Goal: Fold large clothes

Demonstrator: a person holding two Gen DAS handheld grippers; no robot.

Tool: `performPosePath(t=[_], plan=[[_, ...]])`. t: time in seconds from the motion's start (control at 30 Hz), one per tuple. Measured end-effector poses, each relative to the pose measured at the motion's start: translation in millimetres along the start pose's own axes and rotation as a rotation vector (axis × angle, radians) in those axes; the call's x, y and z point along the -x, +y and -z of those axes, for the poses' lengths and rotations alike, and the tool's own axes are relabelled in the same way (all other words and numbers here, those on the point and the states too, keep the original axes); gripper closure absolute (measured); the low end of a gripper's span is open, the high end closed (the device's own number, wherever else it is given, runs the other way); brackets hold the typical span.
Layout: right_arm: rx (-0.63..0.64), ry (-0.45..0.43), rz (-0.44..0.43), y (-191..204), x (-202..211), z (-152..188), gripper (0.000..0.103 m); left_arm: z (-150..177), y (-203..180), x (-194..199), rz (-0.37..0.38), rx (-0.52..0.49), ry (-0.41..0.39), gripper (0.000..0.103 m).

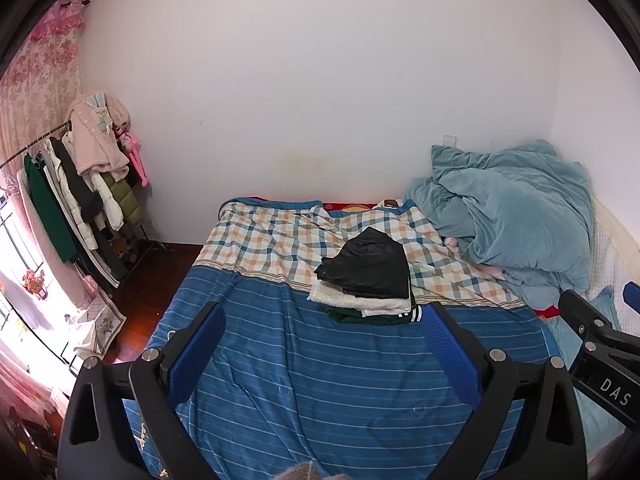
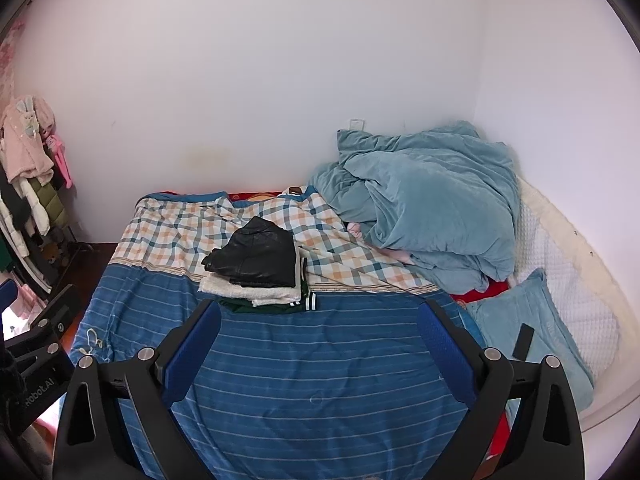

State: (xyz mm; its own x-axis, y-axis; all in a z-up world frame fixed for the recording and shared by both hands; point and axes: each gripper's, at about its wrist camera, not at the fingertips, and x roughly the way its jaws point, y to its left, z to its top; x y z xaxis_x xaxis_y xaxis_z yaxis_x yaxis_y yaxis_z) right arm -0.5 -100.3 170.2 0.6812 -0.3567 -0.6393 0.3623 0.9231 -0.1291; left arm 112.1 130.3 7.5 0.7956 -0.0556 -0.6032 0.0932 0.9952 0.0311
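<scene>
Both grippers hover over blue striped quilt, holding nothing. Left gripper jaws spread wide; right gripper jaws spread wide too. Folded clothes stack sits mid-bed, ahead of fingertips: black leather garment on top, cream fleece beneath, dark green at bottom. Crumpled teal duvet by far right corner.

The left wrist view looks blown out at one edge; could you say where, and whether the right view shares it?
Left wrist view: window glare washes out the lower left; stack stays sharp. Right wrist view: evenly lit, only fisheye bending.
</scene>
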Motion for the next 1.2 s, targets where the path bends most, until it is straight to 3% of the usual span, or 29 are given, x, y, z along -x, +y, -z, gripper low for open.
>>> performPosePath(t=[1.2], plan=[[0.014,0.007,-0.033,12,-16,-4,0.003,-5,18,-4,-0.015,0.000,0.005,0.003]])
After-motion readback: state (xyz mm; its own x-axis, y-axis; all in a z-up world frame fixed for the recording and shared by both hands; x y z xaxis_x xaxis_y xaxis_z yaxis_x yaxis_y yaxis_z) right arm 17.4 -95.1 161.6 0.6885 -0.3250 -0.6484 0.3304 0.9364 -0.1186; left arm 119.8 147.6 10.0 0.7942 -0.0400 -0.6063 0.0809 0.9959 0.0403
